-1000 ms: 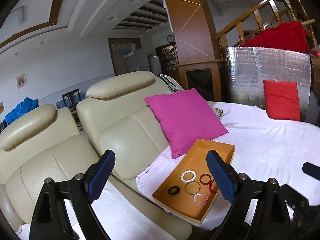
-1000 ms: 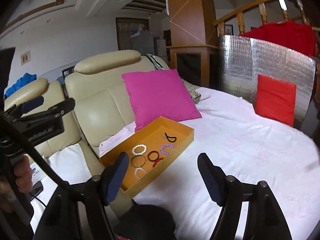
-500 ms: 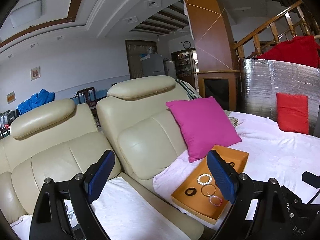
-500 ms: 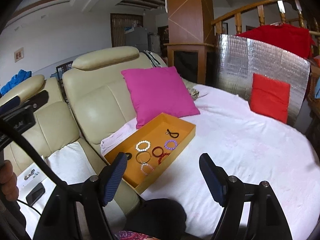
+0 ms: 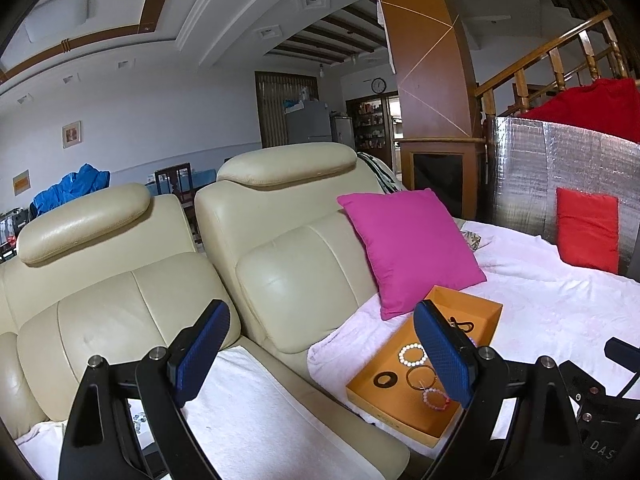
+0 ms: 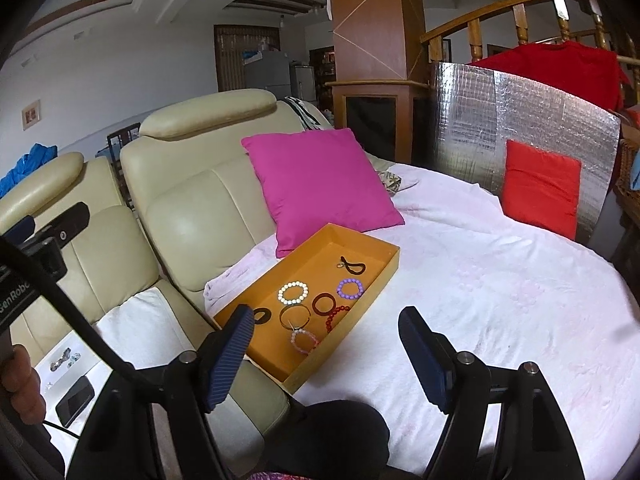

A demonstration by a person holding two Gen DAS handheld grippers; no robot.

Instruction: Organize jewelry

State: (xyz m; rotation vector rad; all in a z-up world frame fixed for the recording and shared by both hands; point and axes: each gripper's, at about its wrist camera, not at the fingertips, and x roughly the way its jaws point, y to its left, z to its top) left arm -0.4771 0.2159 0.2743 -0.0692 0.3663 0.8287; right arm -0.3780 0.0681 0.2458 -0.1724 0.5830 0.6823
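Observation:
An orange tray lies on a white-covered round bed, next to a cream sofa; it also shows in the left wrist view. In it lie several bracelets: a white bead one, a purple one, a dark red ring, a pink one, a thin gold bangle, a black ring and a black cord. My left gripper is open and empty, held back from the tray over the sofa. My right gripper is open and empty, just in front of the tray.
A magenta cushion leans behind the tray. A red cushion rests against a silver foil panel. The sofa seat holds a white cloth, a phone and small items. My dark knee is below the right gripper.
The left gripper has pulled back and tilted up, so the tray looks smaller and lower right. The right gripper has shifted slightly; the tray looks a little closer. Both stayed open.

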